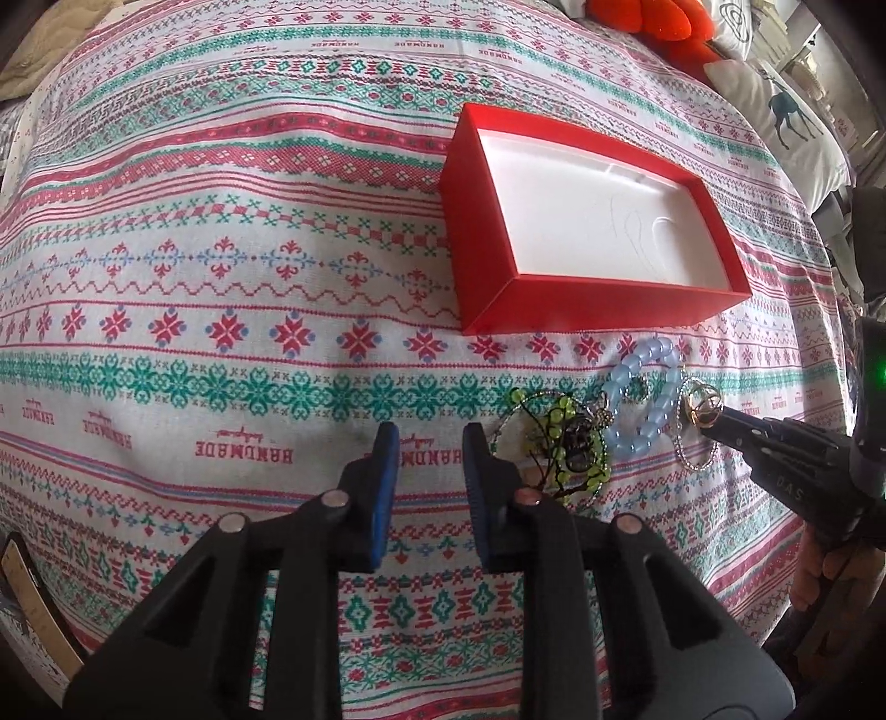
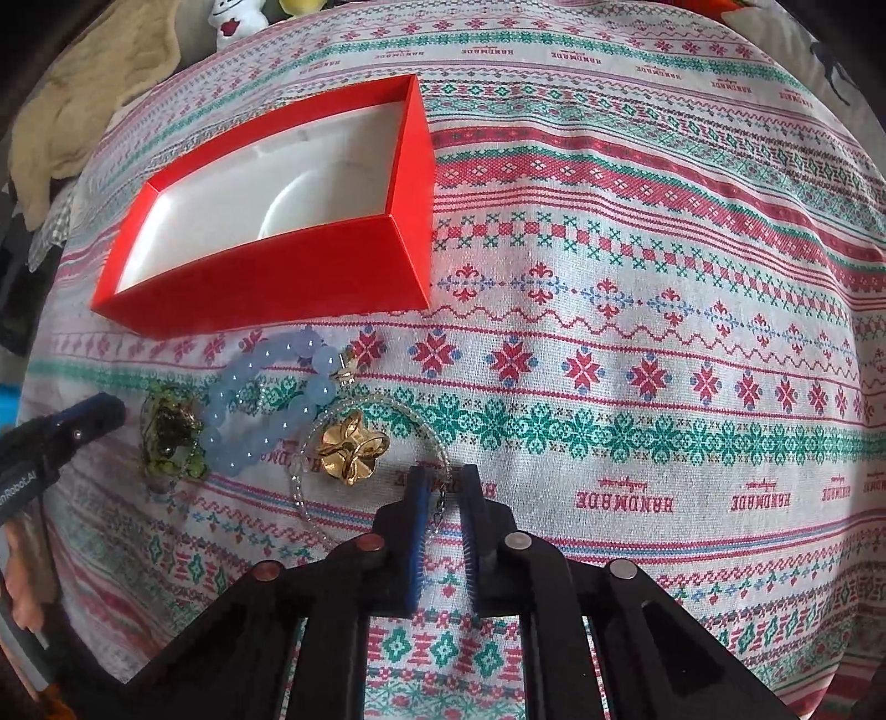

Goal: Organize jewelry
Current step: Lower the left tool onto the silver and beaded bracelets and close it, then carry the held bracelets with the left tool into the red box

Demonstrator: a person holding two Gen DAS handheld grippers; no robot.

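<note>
A red box (image 1: 487,260) with a white lining stands open and empty on the patterned cloth; it also shows in the right wrist view (image 2: 266,288). In front of it lie a blue bead bracelet (image 1: 642,399) (image 2: 260,410), a green bead bracelet (image 1: 559,443) (image 2: 169,437), a gold flower piece (image 1: 703,407) (image 2: 349,443) and a clear bead chain (image 2: 382,412). My left gripper (image 1: 429,443) is open, just left of the green bracelet. My right gripper (image 2: 443,487) is open, with the chain's clasp end between its fingers.
The patterned cloth (image 1: 221,277) covers the whole surface. Orange plush (image 1: 664,27) and a deer-print cushion (image 1: 792,111) lie at the far right edge. A beige cloth (image 2: 94,94) and a small white toy (image 2: 232,22) lie at the far left.
</note>
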